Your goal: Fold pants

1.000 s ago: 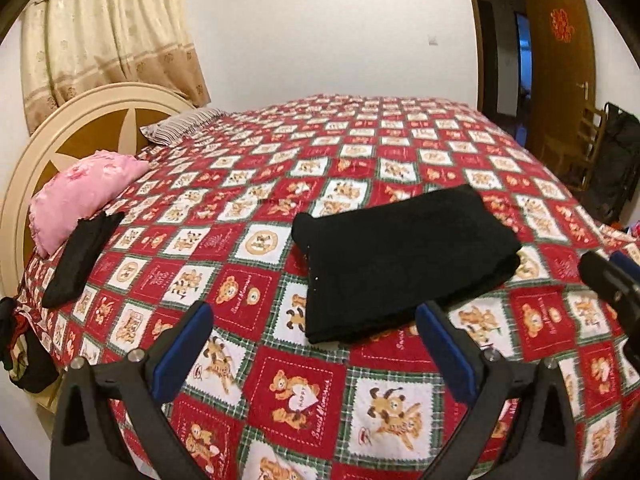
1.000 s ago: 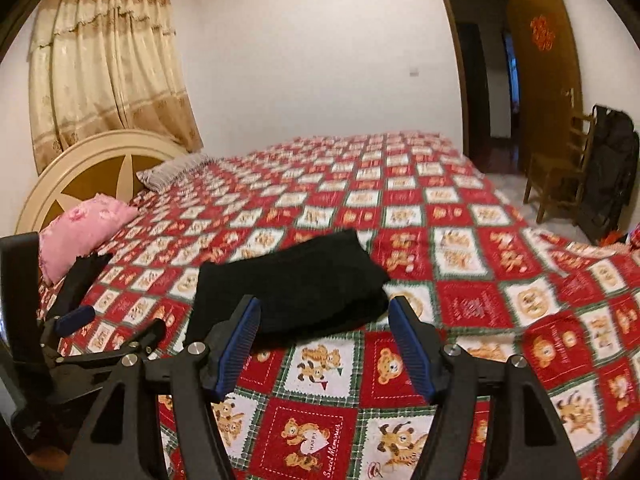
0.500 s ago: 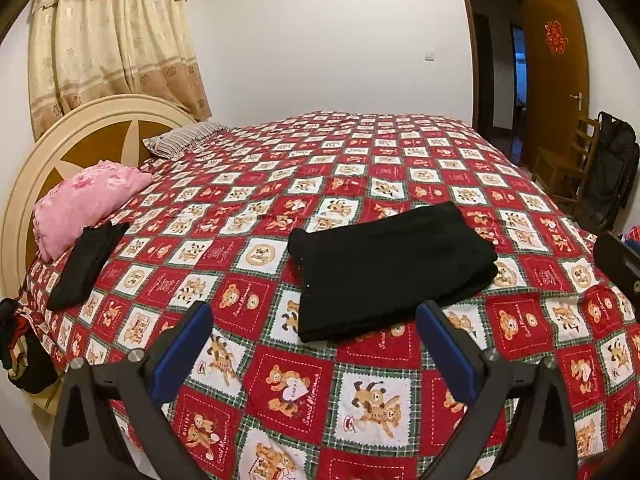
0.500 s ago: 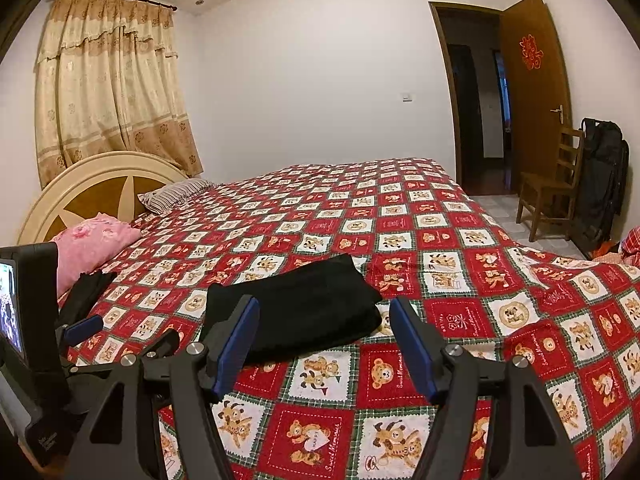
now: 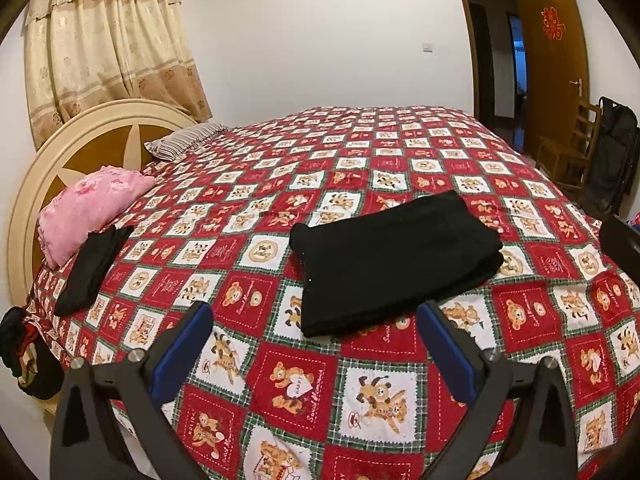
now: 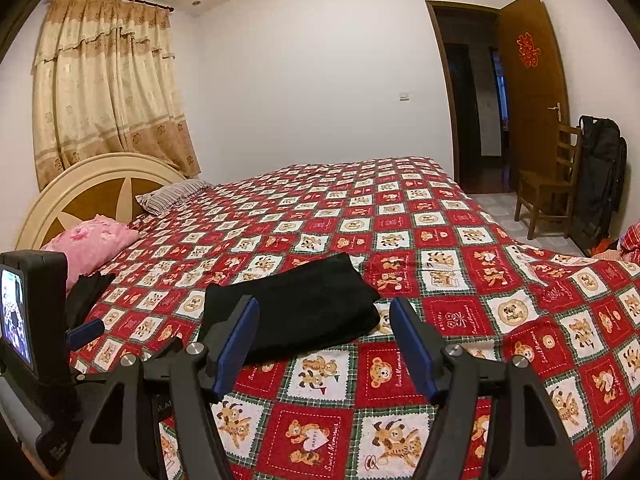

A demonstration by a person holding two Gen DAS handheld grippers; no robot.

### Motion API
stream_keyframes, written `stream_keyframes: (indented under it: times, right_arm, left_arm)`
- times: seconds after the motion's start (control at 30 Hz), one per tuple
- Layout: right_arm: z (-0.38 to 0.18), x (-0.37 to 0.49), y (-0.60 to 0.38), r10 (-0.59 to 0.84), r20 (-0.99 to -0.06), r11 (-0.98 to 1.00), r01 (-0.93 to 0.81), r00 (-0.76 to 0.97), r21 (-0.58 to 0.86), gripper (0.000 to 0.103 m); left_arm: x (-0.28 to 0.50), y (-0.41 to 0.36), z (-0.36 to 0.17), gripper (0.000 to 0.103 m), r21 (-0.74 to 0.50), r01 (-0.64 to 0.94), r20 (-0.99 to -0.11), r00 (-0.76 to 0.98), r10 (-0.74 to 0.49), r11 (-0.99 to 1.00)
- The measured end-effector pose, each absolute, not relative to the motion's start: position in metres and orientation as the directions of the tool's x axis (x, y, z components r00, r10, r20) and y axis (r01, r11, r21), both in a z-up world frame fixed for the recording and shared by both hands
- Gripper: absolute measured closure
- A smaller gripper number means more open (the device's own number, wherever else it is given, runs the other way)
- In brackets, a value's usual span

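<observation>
Left wrist view: the left gripper hangs above the near edge of the bed, fingers spread wide, holding nothing. Compared with a second ago it has pulled back and risen, so more wall and door show and the pants sit further off. The pants lie on the quilt as a compact black rectangle, layers stacked, clear of both grippers. A second dark garment lies by the pink pillow, untouched. Right wrist view: the right gripper is also spread and empty, lifted and backed off from a second ago, ceiling now in frame. The pants lie just beyond its fingertips, not touched. The left gripper's body shows at the left edge. Both tools retreating from a neat bundle suggests the fold is finished, nothing left but to withdraw.
</observation>
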State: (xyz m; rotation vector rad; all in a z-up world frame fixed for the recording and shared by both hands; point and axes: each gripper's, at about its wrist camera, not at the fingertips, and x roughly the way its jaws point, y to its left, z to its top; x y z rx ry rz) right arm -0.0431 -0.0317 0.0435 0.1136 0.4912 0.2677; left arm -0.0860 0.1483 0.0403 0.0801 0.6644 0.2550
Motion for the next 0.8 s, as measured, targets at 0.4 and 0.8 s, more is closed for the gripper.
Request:
stream_keyframes:
  times: [0.4, 0.8]
  right_arm:
    - [0.0417, -0.0429, -0.0329, 0.281, -0.456, 0.959, -0.226, 0.845, 0.172, 0.034]
    - [0.0426, -0.0445, -0.0314, 0.277, -0.451, 0.960, -0.221, 0.849, 0.175, 0.034]
  left_arm:
    - [-0.0871, 0.1507, 0.0378, 0.000, 0.155, -0.209, -0.607, 0.751, 0.261, 0.965]
    - [-0.0871, 0.1509, 0.0377, 0.000, 0.156, -0.210, -0.608, 0.749, 0.261, 0.965]
